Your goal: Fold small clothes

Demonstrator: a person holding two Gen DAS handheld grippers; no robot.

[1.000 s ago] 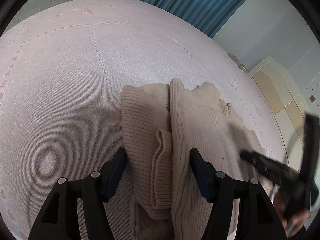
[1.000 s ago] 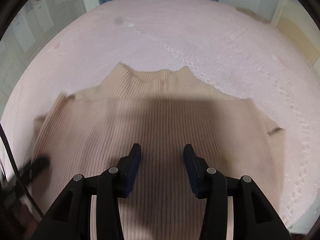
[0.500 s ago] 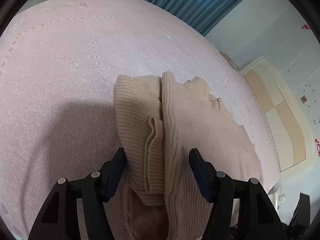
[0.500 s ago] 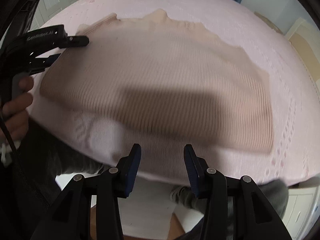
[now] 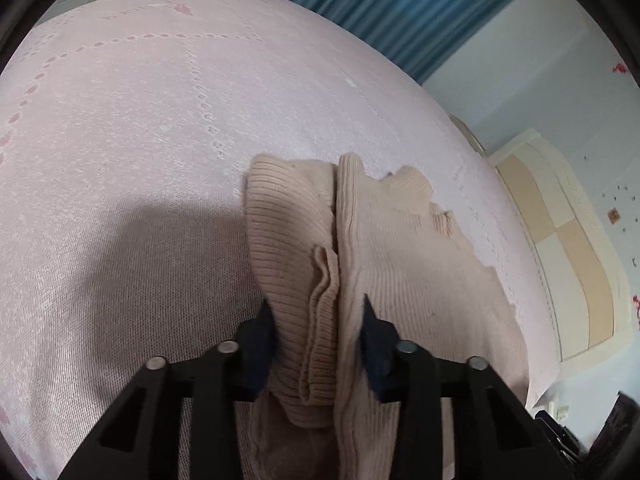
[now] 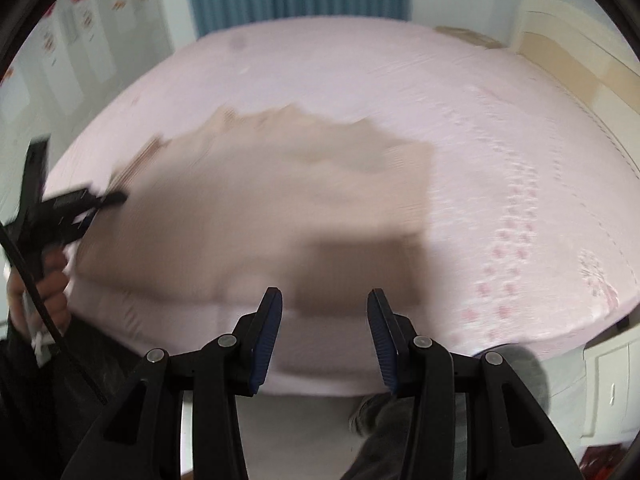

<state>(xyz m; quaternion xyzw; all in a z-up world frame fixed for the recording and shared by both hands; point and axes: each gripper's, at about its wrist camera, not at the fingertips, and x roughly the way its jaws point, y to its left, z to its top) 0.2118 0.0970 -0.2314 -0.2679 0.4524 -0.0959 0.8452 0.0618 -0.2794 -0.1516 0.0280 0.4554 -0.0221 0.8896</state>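
A beige ribbed sweater (image 5: pixel 400 248) lies on the pink bed (image 5: pixel 140 140), one sleeve (image 5: pixel 288 232) folded in along its left side. My left gripper (image 5: pixel 316 320) is closing on the bunched sleeve and body fabric, and both pads touch the knit. In the right wrist view the sweater (image 6: pixel 280 200) is blurred, with the left gripper (image 6: pixel 116 198) at its left edge, held by a hand (image 6: pixel 52 280). My right gripper (image 6: pixel 324 308) hangs open over the bed's near edge with nothing between its fingers.
The pink bed (image 6: pixel 480 120) fills both views. A cream headboard (image 5: pixel 560 248) stands at the right and a blue curtain (image 5: pixel 380 12) hangs behind. Below the bed's near edge are bare floor, a grey shoe-like shape (image 6: pixel 380 412) and a white cabinet (image 6: pixel 608 380).
The left jaws have narrowed onto the folded sleeve. The right gripper has pulled back off the sweater to the bed's near edge and swung right, still open.
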